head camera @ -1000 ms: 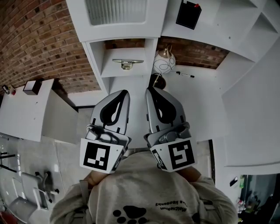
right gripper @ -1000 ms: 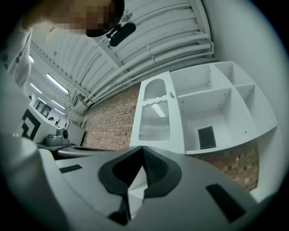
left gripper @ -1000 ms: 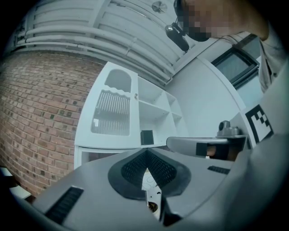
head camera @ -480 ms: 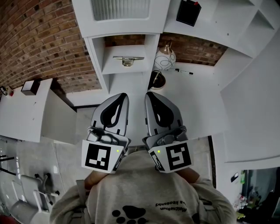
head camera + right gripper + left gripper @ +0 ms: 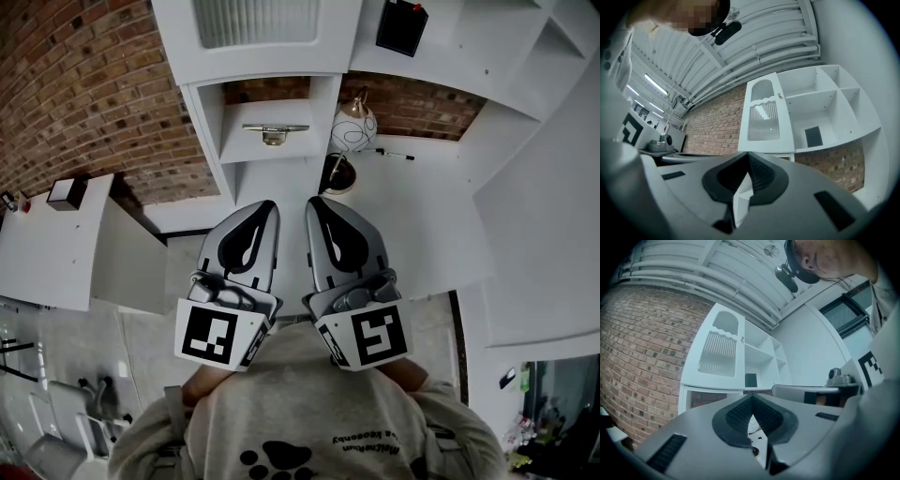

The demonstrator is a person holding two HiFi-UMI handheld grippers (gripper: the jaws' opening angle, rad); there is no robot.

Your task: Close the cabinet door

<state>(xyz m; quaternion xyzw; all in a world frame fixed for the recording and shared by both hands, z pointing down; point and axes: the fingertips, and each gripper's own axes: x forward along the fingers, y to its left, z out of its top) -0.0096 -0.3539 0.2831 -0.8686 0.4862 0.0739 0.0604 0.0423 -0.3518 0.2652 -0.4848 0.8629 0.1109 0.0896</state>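
Note:
The white cabinet door (image 5: 253, 28) with a ribbed panel is at the top of the head view, and I see it again in the left gripper view (image 5: 719, 352) and the right gripper view (image 5: 764, 119). It has a small knob (image 5: 778, 95) by its edge. I cannot tell how far it stands from the cabinet. My left gripper (image 5: 267, 206) and right gripper (image 5: 314, 202) are side by side close to my chest, pointing at the cabinet and well short of it. Both are shut with nothing between the jaws (image 5: 752, 397) (image 5: 749, 154).
Open shelves right of the door hold a black box (image 5: 403, 26). Below are a round white vase (image 5: 353, 131), a brass piece (image 5: 274, 134), a dark bowl (image 5: 337, 173) and a pen (image 5: 396, 158) on the white counter (image 5: 412, 225). A white unit (image 5: 56, 244) stands left.
The right gripper has drifted slightly left and lower in the head view. The left gripper stays put, and both remain shut.

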